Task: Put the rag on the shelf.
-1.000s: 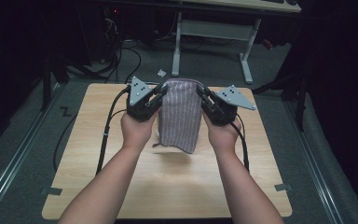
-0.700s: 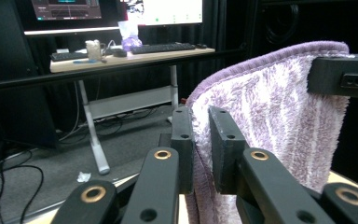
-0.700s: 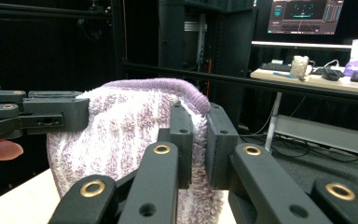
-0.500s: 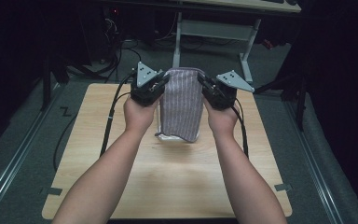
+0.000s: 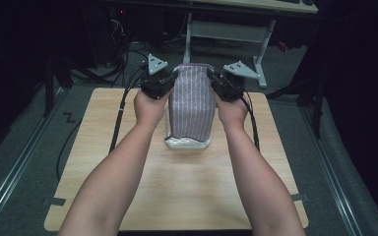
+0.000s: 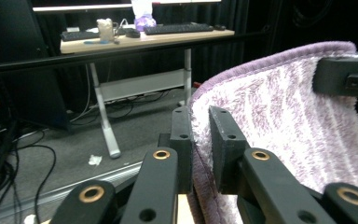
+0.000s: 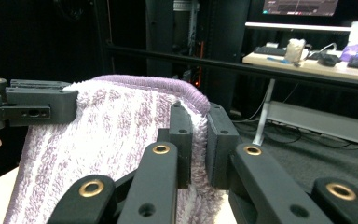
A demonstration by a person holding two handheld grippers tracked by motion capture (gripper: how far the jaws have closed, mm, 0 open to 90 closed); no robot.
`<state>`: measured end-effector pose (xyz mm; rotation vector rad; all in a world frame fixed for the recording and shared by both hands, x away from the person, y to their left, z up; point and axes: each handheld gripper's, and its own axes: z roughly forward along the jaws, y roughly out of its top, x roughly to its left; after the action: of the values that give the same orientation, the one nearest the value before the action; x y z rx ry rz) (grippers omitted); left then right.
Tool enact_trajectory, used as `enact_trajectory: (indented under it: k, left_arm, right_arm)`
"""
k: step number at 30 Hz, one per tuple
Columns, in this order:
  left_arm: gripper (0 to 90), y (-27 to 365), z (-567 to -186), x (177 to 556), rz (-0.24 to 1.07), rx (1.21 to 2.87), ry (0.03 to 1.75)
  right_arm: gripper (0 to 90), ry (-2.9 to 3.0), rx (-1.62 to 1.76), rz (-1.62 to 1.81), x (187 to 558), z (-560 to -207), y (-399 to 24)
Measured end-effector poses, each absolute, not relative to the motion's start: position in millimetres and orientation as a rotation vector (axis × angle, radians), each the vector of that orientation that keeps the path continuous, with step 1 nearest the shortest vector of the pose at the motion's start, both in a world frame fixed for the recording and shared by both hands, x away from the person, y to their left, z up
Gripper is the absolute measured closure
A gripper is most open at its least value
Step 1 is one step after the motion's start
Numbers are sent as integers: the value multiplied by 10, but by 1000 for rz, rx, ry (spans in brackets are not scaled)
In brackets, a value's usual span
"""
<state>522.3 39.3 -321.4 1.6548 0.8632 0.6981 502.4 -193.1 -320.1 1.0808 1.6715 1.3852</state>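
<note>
A purple and white striped towel hangs folded between both grippers above the wooden table; its lower end rests on the tabletop. My left gripper is shut on the towel's top left corner. The right gripper is shut on the top right corner. In the left gripper view the towel spreads to the right, with the right gripper's jaw at the far edge. The right gripper view has the towel running left to the left gripper's jaw.
Black cables trail from the grippers over the table's far edge. A desk frame stands behind the table, and the desk carries keyboards and small items. Metal rails run along the floor on both sides.
Both hands have carried the towel's top edge away from the person, toward the table's far edge. More of the towel now hangs stretched out; its lower end has followed across the tabletop.
</note>
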Motion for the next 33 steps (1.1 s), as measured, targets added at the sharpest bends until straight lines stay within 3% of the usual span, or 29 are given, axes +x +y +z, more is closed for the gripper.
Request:
enact_trajectory:
  k: [7, 14, 19, 33]
  left_arm:
    - [802, 384, -3333, 5379, 703, 1710, 893]
    - [789, 398, -3515, 5547, 613, 1765, 972]
    - [671, 447, -3625, 5556, 559, 1743, 1029]
    - [545, 496, -3583, 5284, 592, 1710, 1014]
  right_arm:
    - [825, 1711, 1097, 1345, 5181, -3306, -1896]
    - [808, 1791, 1117, 1273, 5340, -3451, -1876]
    - [652, 1823, 1167, 1263, 5384, -3561, -1866]
    - [547, 1864, 1163, 1239, 5246, -3557, -1892]
